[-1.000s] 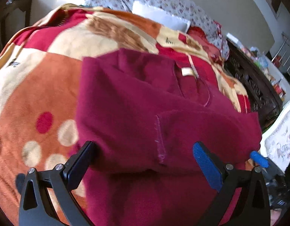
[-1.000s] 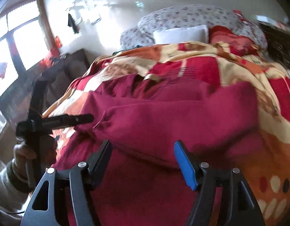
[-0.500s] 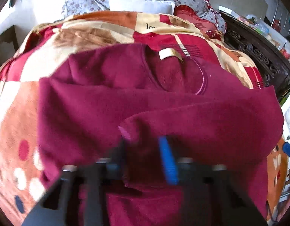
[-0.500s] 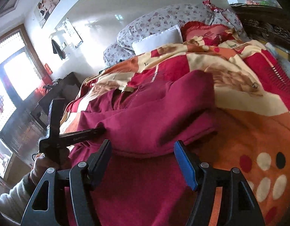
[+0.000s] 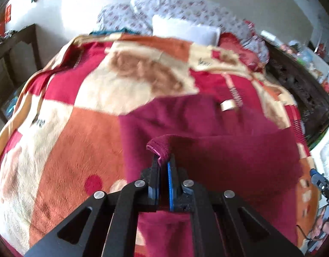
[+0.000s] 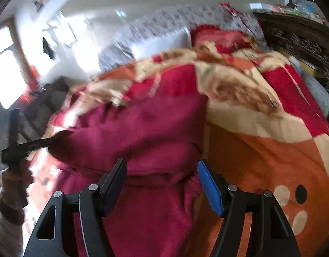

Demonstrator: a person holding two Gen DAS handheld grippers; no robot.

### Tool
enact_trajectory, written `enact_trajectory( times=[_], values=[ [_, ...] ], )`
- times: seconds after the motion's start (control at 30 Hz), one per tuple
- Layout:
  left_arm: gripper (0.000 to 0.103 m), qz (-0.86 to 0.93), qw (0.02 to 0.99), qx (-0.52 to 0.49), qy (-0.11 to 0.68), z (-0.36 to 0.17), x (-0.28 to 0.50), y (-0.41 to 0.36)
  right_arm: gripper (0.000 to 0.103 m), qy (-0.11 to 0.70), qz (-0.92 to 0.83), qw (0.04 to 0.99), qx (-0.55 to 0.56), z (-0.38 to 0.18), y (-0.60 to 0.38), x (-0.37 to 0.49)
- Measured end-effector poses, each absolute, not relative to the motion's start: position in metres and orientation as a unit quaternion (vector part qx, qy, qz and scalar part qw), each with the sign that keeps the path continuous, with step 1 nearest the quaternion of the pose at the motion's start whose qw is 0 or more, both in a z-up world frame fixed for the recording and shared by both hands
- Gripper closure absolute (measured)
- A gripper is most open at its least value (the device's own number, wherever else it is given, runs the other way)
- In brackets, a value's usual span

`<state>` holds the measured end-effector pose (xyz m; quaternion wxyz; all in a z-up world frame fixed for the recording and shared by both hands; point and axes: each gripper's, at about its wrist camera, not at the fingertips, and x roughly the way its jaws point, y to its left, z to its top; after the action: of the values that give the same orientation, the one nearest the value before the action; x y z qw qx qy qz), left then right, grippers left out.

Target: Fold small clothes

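left gripper (image 5: 163, 160) has clamped the sweater (image 5: 207, 150) cuff.

Maroon top (image 5: 207, 126) on blanketed bed (image 5: 83, 141)

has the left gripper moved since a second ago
Yes. The left gripper has closed on the maroon garment hem and pulled back from the white pillow.

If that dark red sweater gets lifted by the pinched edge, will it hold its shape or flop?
Probably flop: the sweater already bends softly where the left claw pinches its hem. Its fuzzy knit looks unlikely to slip from the pads. It seems light, since one small pinch raises the hem, though the rest would likely drag over the blanket.
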<state>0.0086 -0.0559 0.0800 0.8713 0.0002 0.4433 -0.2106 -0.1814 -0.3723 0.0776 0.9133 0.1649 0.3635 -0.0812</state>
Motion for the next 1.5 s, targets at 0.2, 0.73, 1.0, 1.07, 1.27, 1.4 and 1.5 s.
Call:
enact_trajectory(
  times=[0.2,0.73,1.0,1.07,1.27,1.4,1.5],
  values=[
    [0.097,-0.193,0.863,0.0,0.467,0.045,0.019,-0.057,0.08,0.394,-0.115,0.907,0.092,0.065,-0.37,-0.168],
    [0.094,-0.18,0.869,0.005,0.46,0.046,0.011,-0.054,0.093,0.357,-0.096,0.923,0.104,0.095,-0.37,-0.19],
    [0.067,-0.176,0.875,0.011,0.451,0.045,0.012,-0.059,0.09,0.395,-0.11,0.909,0.076,0.071,-0.366,-0.114],
    [0.067,-0.17,0.875,0.02,0.453,0.039,0.016,-0.064,0.09,0.403,-0.114,0.904,0.089,0.057,-0.376,-0.101],
    [0.067,-0.163,0.879,0.031,0.446,0.033,0.016,-0.069,0.09,0.399,-0.112,0.904,0.105,0.071,-0.381,-0.115],
    [0.058,-0.159,0.883,0.035,0.441,0.039,0.006,-0.063,0.069,0.395,-0.11,0.908,0.09,0.08,-0.37,-0.148],
    [0.049,-0.153,0.887,0.037,0.434,0.042,-0.004,-0.059,0.048,0.395,-0.115,0.908,0.078,0.076,-0.365,-0.165]
  ],
)
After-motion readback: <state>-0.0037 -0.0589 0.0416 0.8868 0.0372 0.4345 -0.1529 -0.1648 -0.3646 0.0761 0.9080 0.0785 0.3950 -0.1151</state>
